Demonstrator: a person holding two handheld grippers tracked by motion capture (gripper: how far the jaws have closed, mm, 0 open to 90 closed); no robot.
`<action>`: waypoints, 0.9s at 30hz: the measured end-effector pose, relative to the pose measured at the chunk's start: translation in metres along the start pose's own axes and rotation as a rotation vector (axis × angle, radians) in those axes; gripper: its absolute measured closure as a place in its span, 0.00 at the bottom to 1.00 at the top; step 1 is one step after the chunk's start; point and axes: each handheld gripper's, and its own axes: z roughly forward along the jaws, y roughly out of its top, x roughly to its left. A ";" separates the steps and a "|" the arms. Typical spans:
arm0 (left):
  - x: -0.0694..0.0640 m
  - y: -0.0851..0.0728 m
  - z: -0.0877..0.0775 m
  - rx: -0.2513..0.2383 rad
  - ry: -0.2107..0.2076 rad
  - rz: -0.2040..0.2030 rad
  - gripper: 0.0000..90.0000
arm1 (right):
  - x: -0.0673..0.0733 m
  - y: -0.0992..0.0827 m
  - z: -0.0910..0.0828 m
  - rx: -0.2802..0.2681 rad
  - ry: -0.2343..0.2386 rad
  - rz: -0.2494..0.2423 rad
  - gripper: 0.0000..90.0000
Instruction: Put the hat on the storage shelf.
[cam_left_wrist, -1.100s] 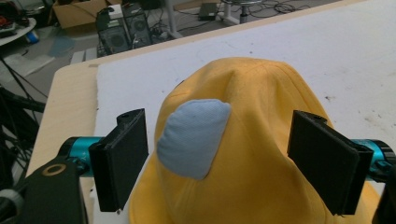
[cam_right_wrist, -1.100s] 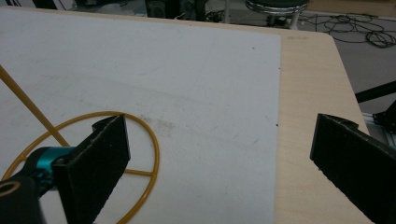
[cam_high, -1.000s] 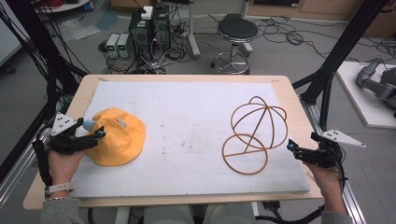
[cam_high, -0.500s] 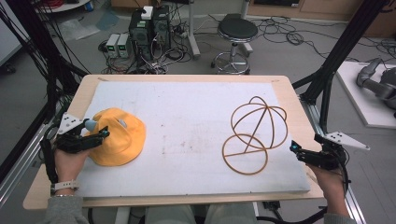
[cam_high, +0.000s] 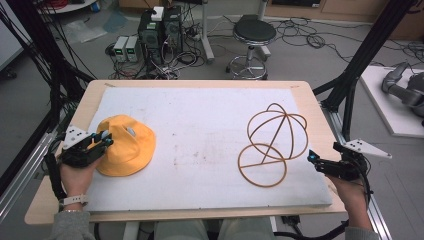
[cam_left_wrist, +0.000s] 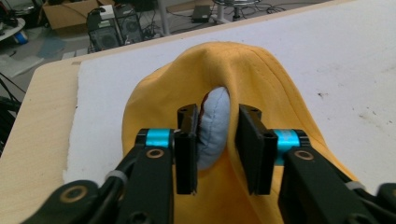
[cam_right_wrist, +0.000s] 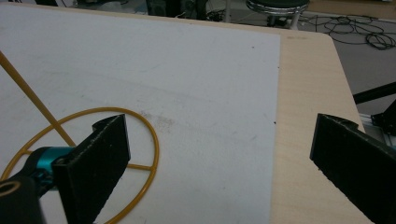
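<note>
Table (cam_high: 320, 107) of pale wood fills the middle of the high view, with a white foam board (cam_high: 200, 130) laid over most of its top. A yellow bucket hat (cam_high: 125, 145) lies at the left of the board, crown up. The left gripper (cam_high: 105, 140), held in the person's left hand (cam_high: 75, 172), sits at the hat's left edge with its tips on the brim. Right of centre a gold wire frame (cam_high: 272, 142) stands on the board, a ring base below a sphere of hoops. The right gripper (cam_high: 311, 158) hovers at the board's right edge, just beside the frame's base ring and not touching it. A black stool (cam_high: 254, 32) and computer boxes (cam_high: 160, 27) stand on the floor at the top of the frame.

In the left gripper view, the yellow hat (cam_left_wrist: 261, 79) spreads across the centre. A pale blue padded piece (cam_left_wrist: 212, 126) pokes out from under its raised edge, between the two black jaws. The left jaw touches the pad; the right jaw stands slightly off it, so the gripper is part open around it, not clamped.

In the right gripper view, the jaws stand wide apart, holding nothing. The wire frame's ring (cam_right_wrist: 140, 135) lies at lower left on the white board (cam_right_wrist: 187, 70), behind the left jaw. Bare table wood (cam_right_wrist: 308, 93) runs down the right.
</note>
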 end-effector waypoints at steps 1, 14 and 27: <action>-0.001 0.000 -0.001 -0.002 0.002 0.006 0.82 | 0.001 0.000 0.001 -0.001 0.004 0.001 0.05; 0.000 -0.006 -0.008 -0.080 0.011 -0.032 0.89 | 0.003 0.003 0.007 0.000 0.008 -0.006 0.05; -0.010 0.002 -0.021 -0.223 0.033 -0.009 0.90 | 0.002 0.002 0.006 -0.003 0.002 0.002 0.05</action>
